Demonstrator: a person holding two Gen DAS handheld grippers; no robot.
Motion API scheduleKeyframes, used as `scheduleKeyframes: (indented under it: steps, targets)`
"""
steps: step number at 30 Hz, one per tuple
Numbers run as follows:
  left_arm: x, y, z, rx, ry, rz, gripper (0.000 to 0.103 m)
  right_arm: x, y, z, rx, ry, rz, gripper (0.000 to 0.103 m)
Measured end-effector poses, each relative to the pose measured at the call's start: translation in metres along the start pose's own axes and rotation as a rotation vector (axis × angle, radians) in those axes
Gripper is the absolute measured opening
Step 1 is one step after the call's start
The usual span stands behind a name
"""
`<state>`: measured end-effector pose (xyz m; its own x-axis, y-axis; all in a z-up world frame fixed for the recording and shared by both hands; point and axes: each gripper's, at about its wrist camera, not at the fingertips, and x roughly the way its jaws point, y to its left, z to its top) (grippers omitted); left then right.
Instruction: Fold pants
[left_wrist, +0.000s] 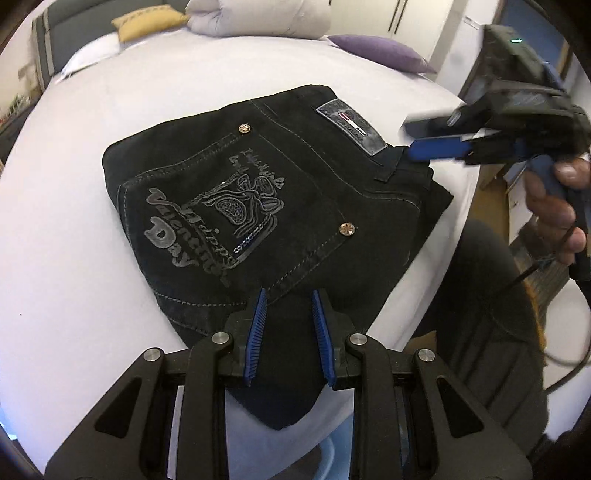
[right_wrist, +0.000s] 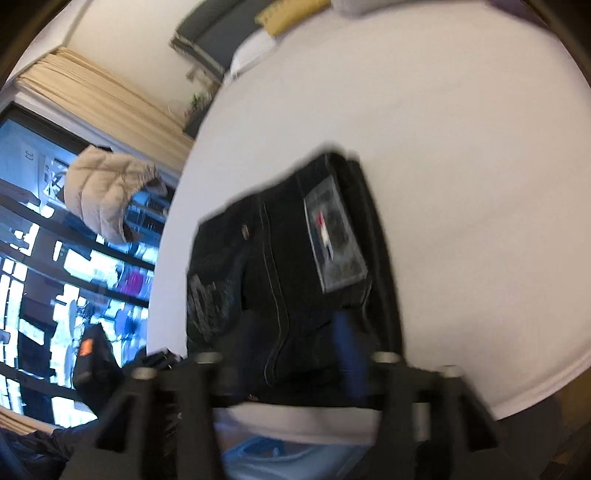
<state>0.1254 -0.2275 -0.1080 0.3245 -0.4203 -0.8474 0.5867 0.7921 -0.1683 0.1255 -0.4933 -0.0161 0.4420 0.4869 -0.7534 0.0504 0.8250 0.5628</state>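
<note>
Black pants (left_wrist: 258, 192), folded into a compact stack, lie on the white bed (left_wrist: 110, 92), back pocket embroidery and leather patch facing up. My left gripper (left_wrist: 289, 293) is at the stack's near corner, its blue pads closed on a thick fold of the black fabric, which hangs past them over the bed's edge. My right gripper (left_wrist: 406, 140) hovers at the waistband end by the patch, fingers apart and holding nothing. The right wrist view is blurred: the pants (right_wrist: 288, 258) lie under and ahead of the right gripper (right_wrist: 297, 325), which stands open.
A yellow pillow (left_wrist: 147, 22), a purple pillow (left_wrist: 376, 51) and a bunched white duvet (left_wrist: 258, 14) lie at the bed's far end. A person's hand (left_wrist: 554, 206) holds the right gripper off the bed's right edge. A beige jacket (right_wrist: 107, 192) hangs before shelves at left.
</note>
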Motion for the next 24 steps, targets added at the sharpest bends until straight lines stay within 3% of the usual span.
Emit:
scheduleKeyframes:
  steps: [4,6,8,9,10,11,13,15,18,24]
  targets:
    - [-0.022,-0.004,0.013,-0.061,0.028,-0.015,0.025,-0.018,0.000,0.020,0.001,-0.074,-0.031,0.061]
    - [-0.042,0.002,0.020,-0.115,-0.011,-0.031,0.027,-0.017,-0.005,0.029,0.008,-0.082,-0.047,0.062]
    - [-0.064,0.013,0.026,-0.155,-0.075,-0.024,0.056,-0.009,-0.008,0.036,0.008,-0.074,-0.032,0.062]
    - [-0.070,0.019,0.028,-0.173,-0.096,-0.009,0.093,-0.002,-0.011,0.039,0.018,-0.056,-0.029,0.062]
    - [-0.076,0.028,0.028,-0.200,-0.136,0.010,0.101,0.006,-0.017,0.041,0.029,-0.033,-0.025,0.062]
    - [-0.078,0.038,0.027,-0.225,-0.155,0.020,0.101,0.016,-0.021,0.044,0.033,-0.010,-0.025,0.062]
    - [-0.070,0.060,0.025,-0.306,-0.119,0.018,0.101,0.029,-0.028,0.047,0.043,0.026,-0.054,0.062]
    - [-0.060,0.085,0.018,-0.422,-0.105,-0.047,0.101,0.041,-0.035,0.048,0.059,0.062,-0.046,0.062]
    - [-0.039,0.104,0.013,-0.503,-0.048,-0.079,0.099,0.057,-0.044,0.046,0.084,0.125,-0.016,0.063]
    - [0.001,0.094,0.034,-0.440,0.072,-0.087,0.080,0.069,-0.049,0.049,0.120,0.143,0.058,0.068]
